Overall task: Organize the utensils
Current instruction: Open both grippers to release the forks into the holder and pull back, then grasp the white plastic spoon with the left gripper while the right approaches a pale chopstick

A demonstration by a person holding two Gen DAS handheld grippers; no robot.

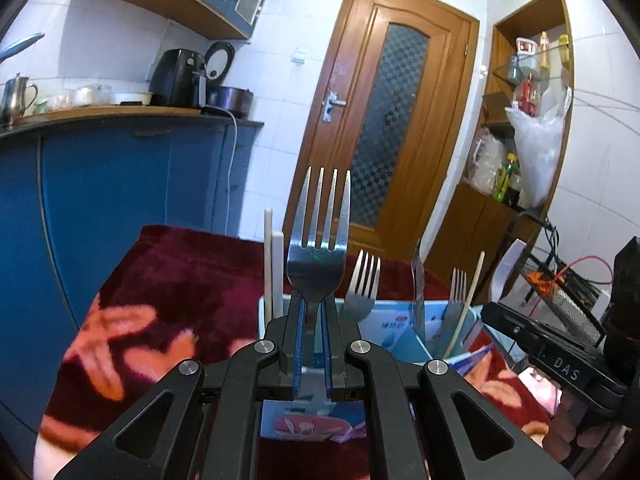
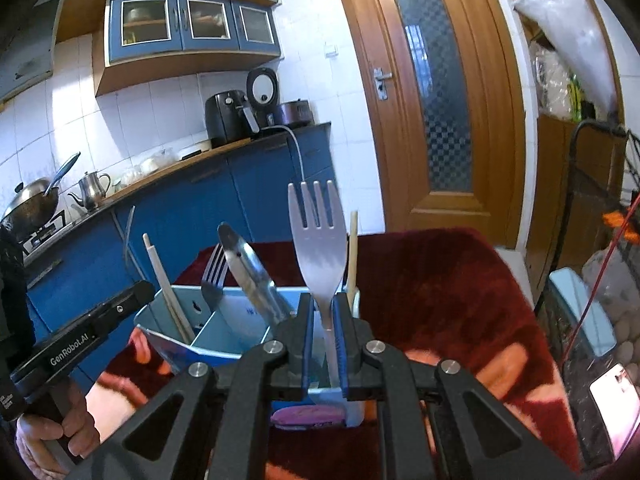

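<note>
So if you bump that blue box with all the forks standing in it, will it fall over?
Probably it could tip: the blue utensil box looks like thin card, and tall forks and chopsticks rise well above its rim. It sits on a soft red cloth, likely an unsteady base.

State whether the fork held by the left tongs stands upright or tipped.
Upright. In the left wrist view the fork points its tines straight up, its neck clamped between the left tongs above the utensil holder.

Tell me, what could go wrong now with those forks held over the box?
1. Each fork is pinched only at its thin neck, so it might swivel or slip.
2. The box already holds forks and chopsticks; a lowered fork could snag them.
3. The light box may tip if nudged.
</note>
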